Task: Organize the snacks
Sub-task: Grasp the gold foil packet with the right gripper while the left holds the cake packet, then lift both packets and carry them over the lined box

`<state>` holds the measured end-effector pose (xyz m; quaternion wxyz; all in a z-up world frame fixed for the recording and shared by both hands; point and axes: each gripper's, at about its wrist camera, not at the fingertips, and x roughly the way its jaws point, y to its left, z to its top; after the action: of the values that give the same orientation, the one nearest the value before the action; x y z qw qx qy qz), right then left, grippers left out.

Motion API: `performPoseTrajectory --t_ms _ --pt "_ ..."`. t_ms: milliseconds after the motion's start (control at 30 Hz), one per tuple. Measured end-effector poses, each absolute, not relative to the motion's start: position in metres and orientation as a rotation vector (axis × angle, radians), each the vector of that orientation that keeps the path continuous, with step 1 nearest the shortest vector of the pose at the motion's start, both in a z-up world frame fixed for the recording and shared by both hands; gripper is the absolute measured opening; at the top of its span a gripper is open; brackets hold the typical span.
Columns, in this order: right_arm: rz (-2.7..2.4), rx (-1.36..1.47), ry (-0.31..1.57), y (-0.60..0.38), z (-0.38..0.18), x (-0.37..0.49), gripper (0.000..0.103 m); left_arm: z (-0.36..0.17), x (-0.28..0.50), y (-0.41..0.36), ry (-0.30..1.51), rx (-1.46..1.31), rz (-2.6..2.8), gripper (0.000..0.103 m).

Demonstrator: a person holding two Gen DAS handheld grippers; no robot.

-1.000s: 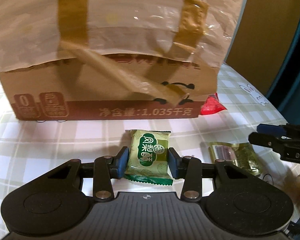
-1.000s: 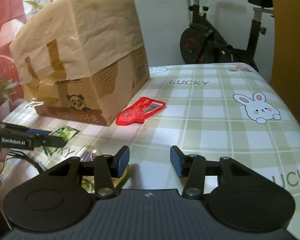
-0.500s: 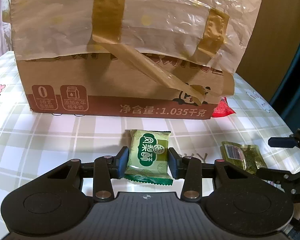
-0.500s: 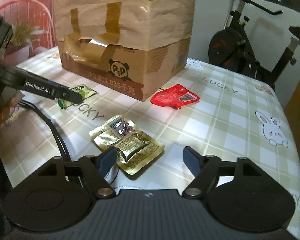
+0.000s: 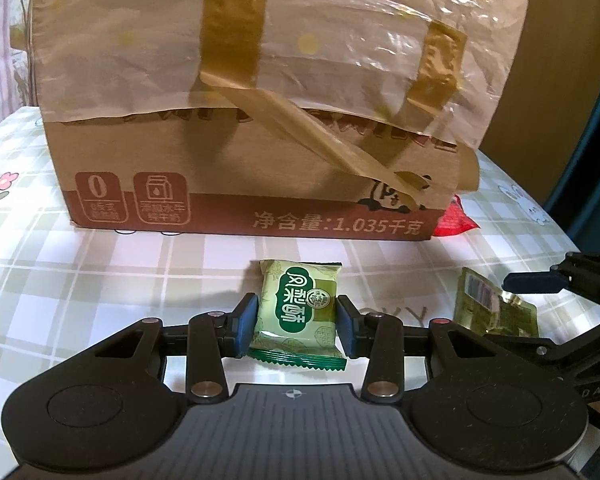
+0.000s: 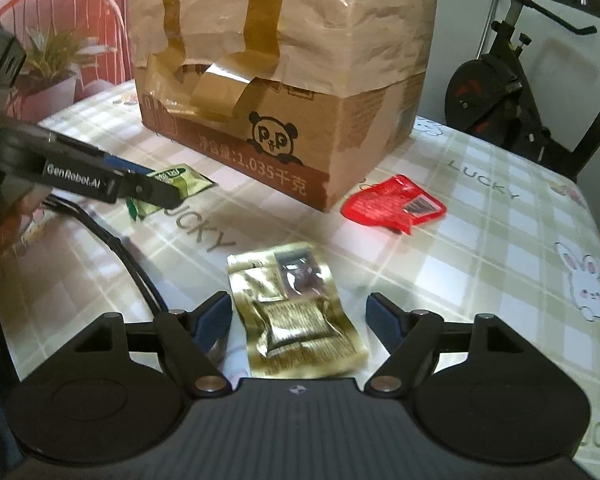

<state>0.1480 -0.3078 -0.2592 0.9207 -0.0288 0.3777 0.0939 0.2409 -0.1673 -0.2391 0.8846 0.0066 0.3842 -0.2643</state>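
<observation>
We've got the left gripper clamped on the green snack packet, six o'clock of the taped carton. At our right gripper, jaws closing wide of the gold packet lying between them, untouched. Next we'd need to settle lower and squeeze. The red packet waits at one o'clock. We can't see the carton's opening.

Surface: table under a green-and-white checked cloth printed with rabbits, flowers and "LUCKY".
Box: taped cardboard carton standing at the far side.
Red packet: flat on cloth, just beside the carton's corner.
Gold packet: flat, nearer the front.
Green packet: before the carton's long face.
Cable: black, trailing over the cloth.
</observation>
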Motion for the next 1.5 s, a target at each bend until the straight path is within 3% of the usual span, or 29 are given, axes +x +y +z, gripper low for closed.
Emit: performPoseTrajectory --t_ms 200,500,767,1500 --pt "0.181 -0.027 0.771 -0.308 -0.26 0.15 0.066 -0.239 0.242 -0.166 0.795 0.019 -0.541 0.044" --pt "0.109 0.005 0.756 -0.312 -0.261 0.144 0.066 -0.239 0.24 -0.166 0.792 0.02 -0.539 0.044" --pt "0.102 0.019 0.74 -0.305 -0.258 0.151 0.057 -0.238 0.246 -0.154 0.797 -0.01 -0.486 0.043" --pt "0.105 0.065 0.605 -0.292 -0.217 0.147 0.057 -0.2 0.242 -0.109 0.701 -0.013 -0.432 0.043"
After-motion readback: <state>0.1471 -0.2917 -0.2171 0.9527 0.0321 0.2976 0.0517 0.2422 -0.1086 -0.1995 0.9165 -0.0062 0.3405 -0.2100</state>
